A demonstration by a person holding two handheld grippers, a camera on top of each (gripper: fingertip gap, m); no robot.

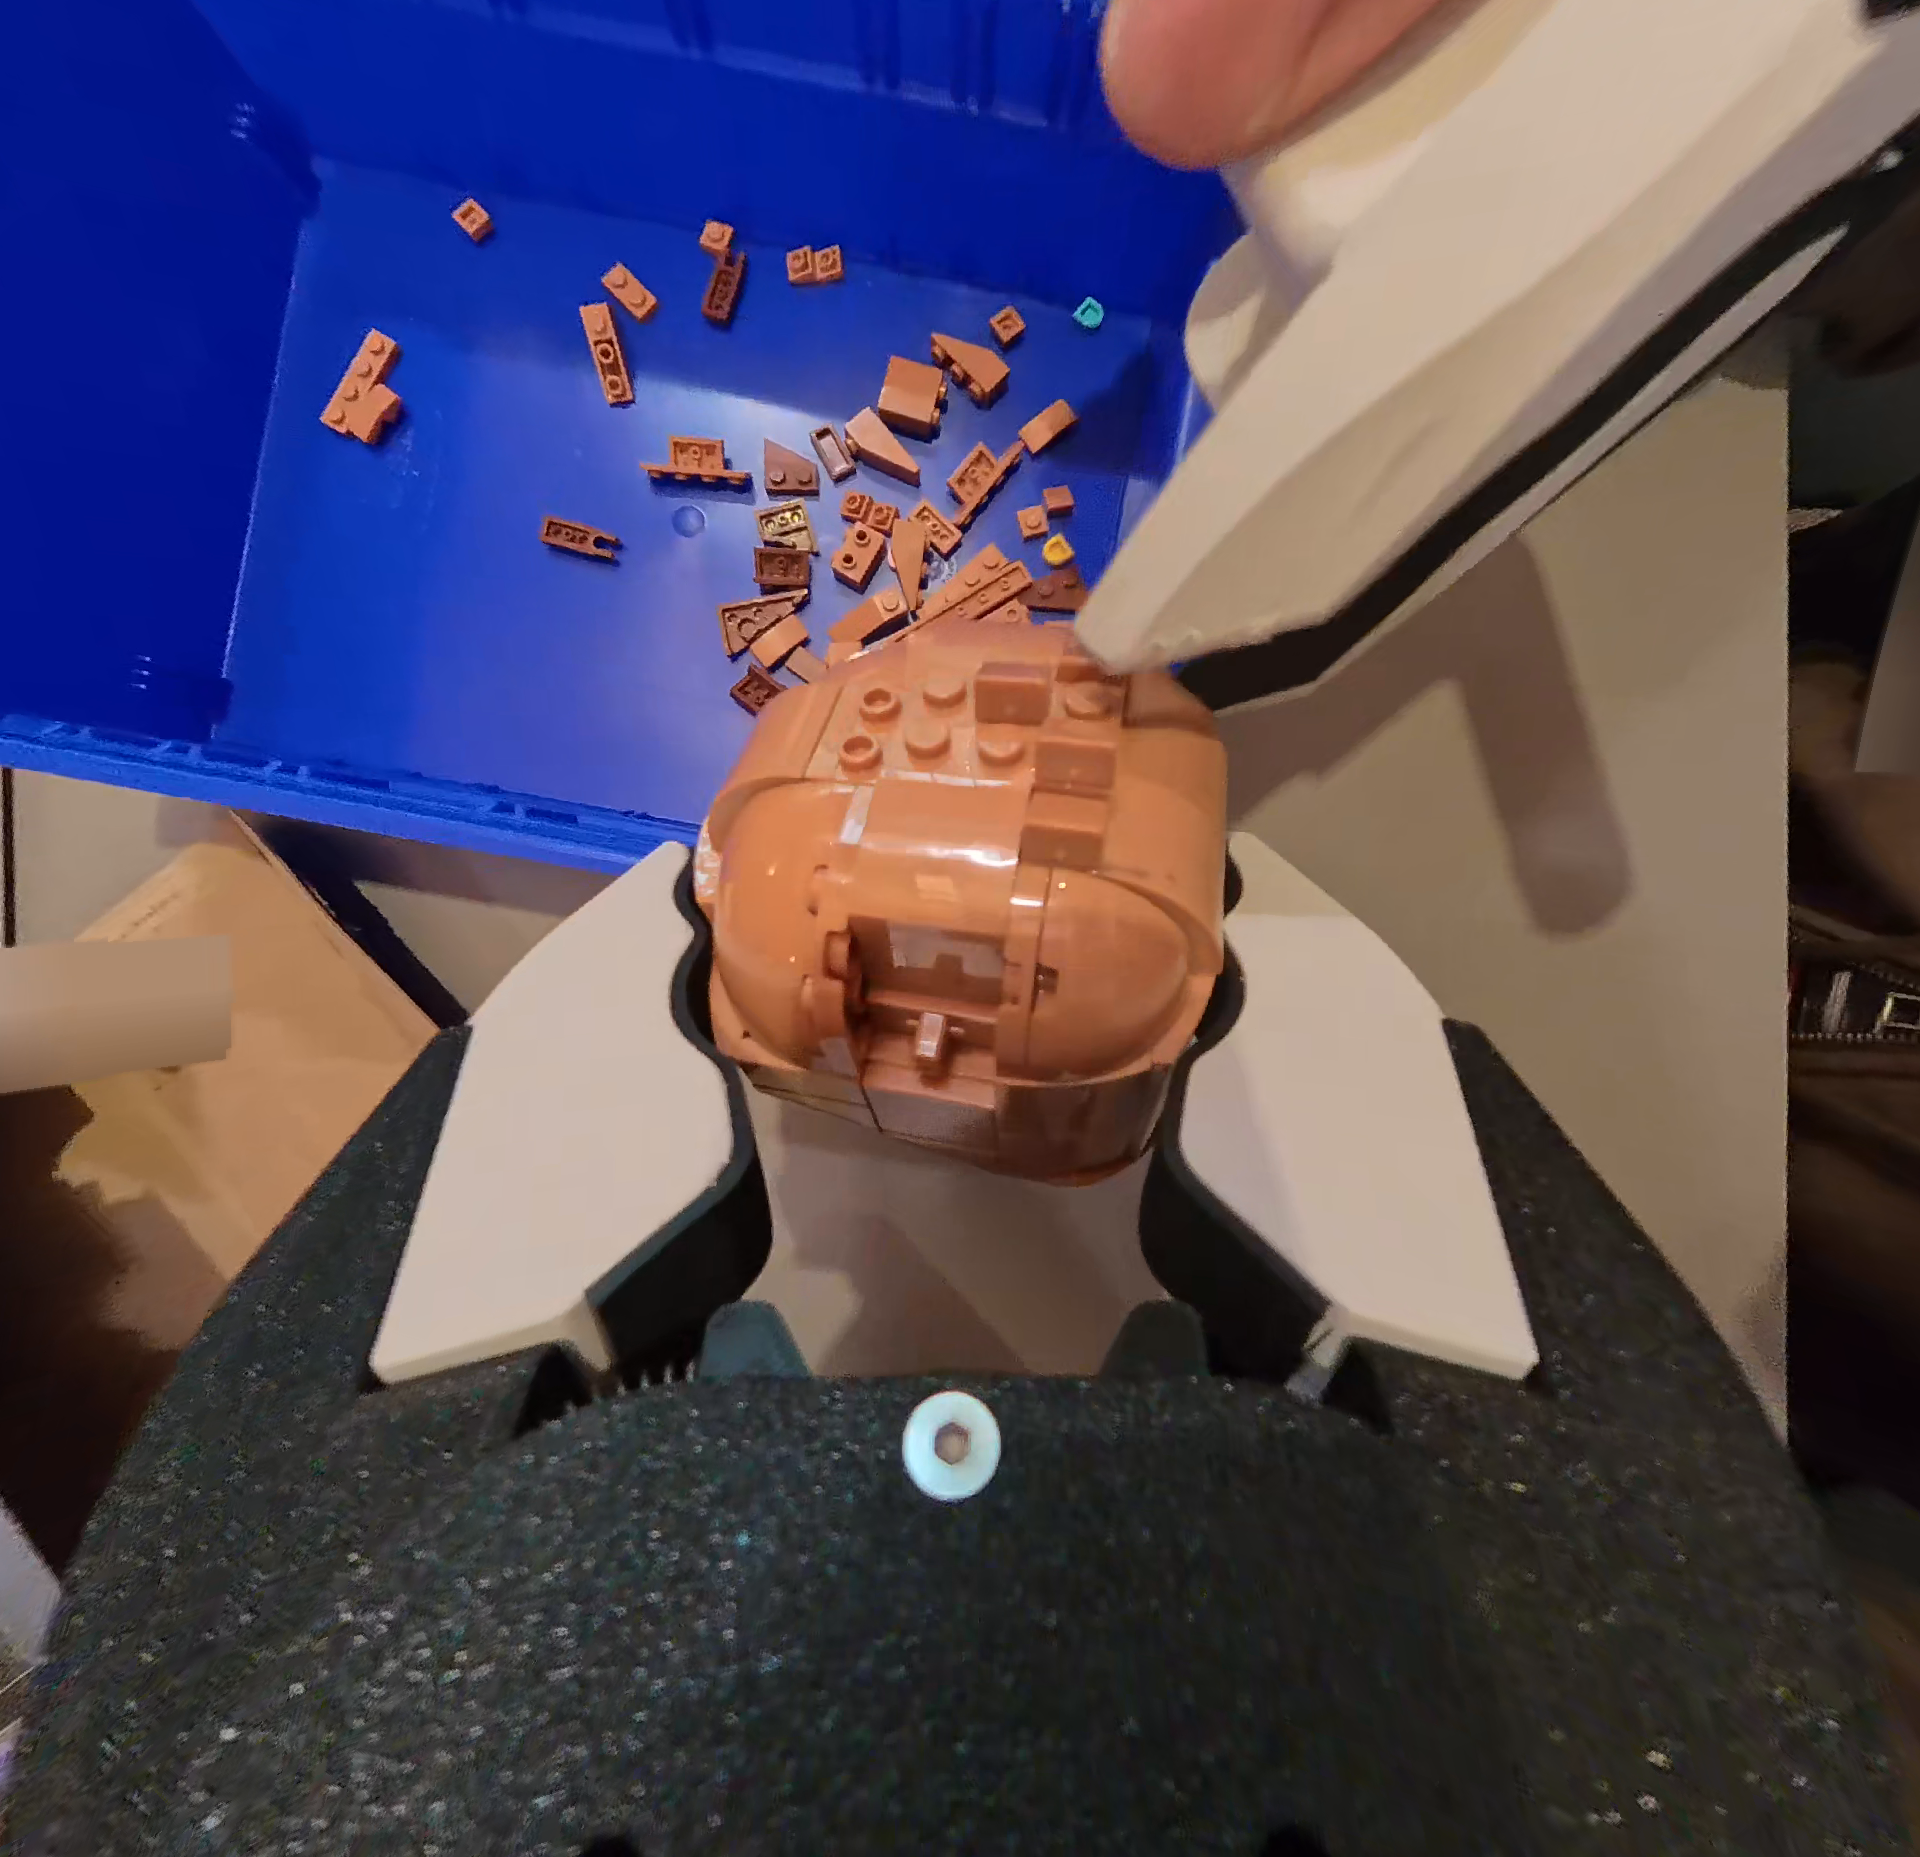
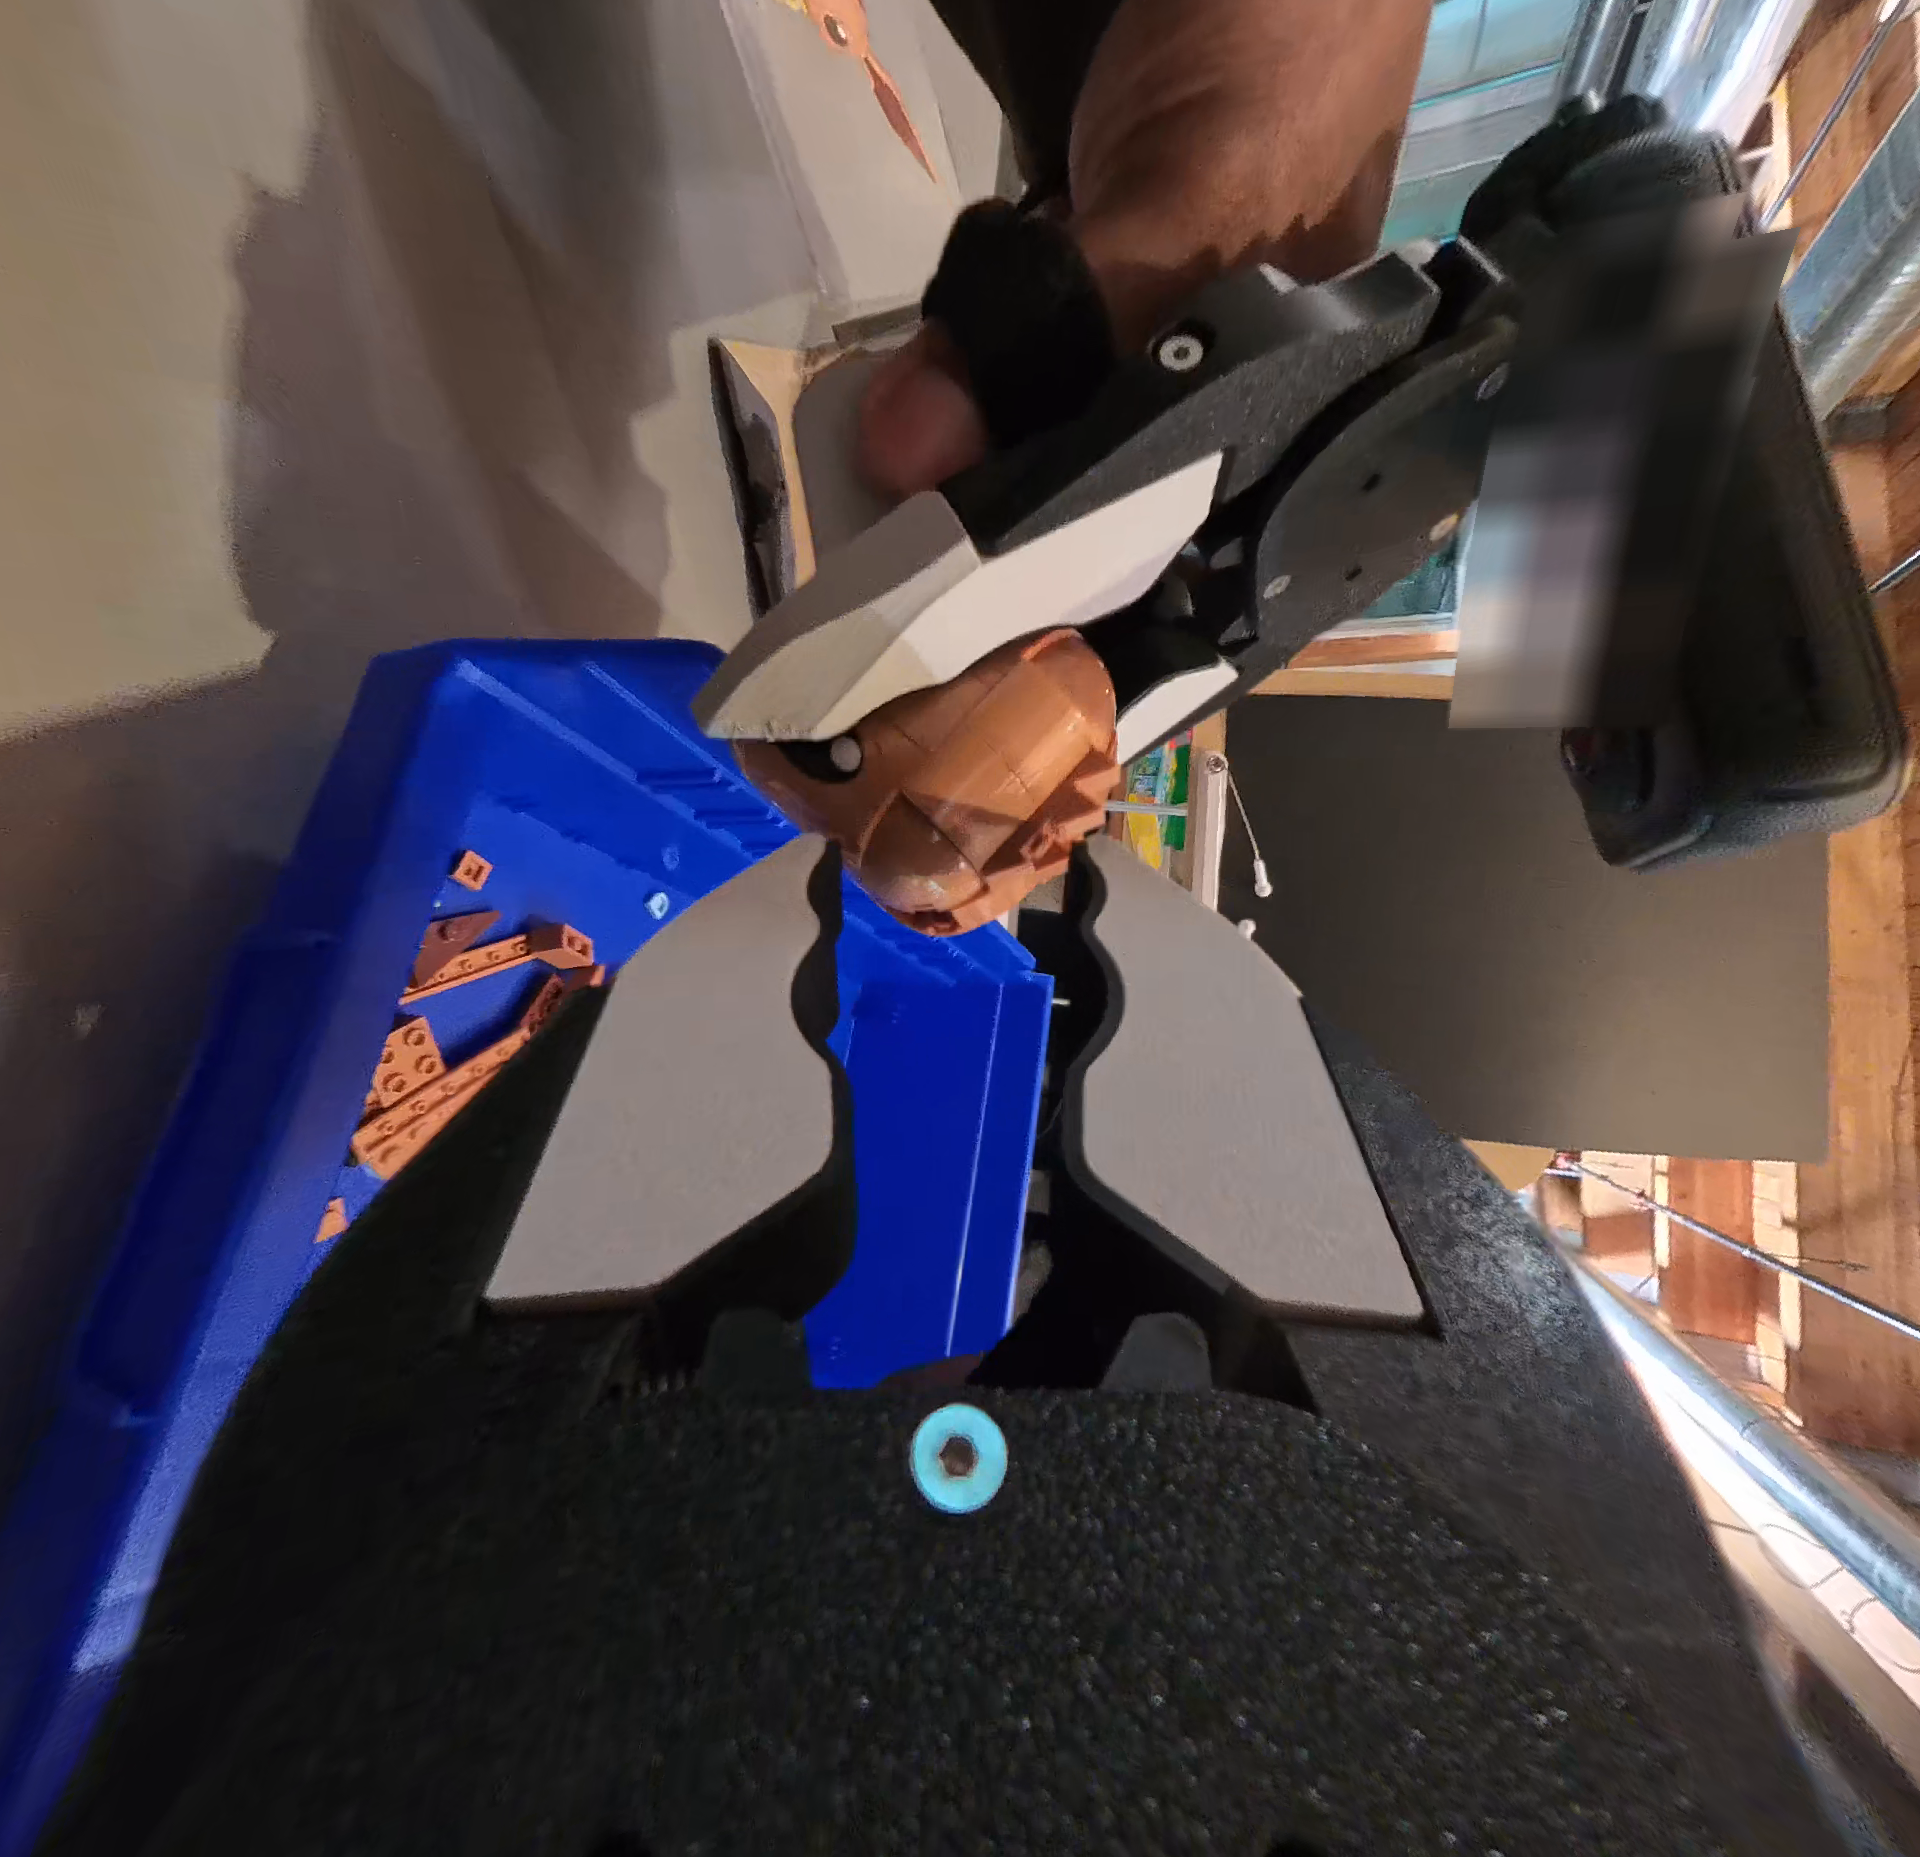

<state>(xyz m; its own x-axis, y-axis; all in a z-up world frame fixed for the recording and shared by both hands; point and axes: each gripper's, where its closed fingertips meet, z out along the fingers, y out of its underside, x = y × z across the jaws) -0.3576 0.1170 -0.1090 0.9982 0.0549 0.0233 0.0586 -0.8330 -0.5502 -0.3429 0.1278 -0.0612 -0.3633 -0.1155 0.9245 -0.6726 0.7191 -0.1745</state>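
Observation:
My left gripper (image 1: pixel 961 872) is shut on a rounded brown brick-built model (image 1: pixel 966 934) and holds it above the near rim of a blue bin (image 1: pixel 416 664). The model's studded top faces the bin. My right gripper (image 1: pixel 1122 633) comes in from the upper right, and its tip touches the model's studded top. In the right wrist view, my right gripper (image 2: pixel 951 862) is open, with its tips on either side of the model (image 2: pixel 966 799). The left gripper's white finger (image 2: pixel 935 612) lies over the model. Many loose brown bricks (image 1: pixel 894 519) lie in the bin.
A small teal piece (image 1: pixel 1087 313) and a yellow one (image 1: pixel 1057 548) lie among the bricks. The bin (image 2: pixel 623 747) stands on a white table (image 1: pixel 1351 820). A cardboard box (image 1: pixel 260 1028) sits below at the left. A person's hand (image 2: pixel 1195 145) holds the left gripper.

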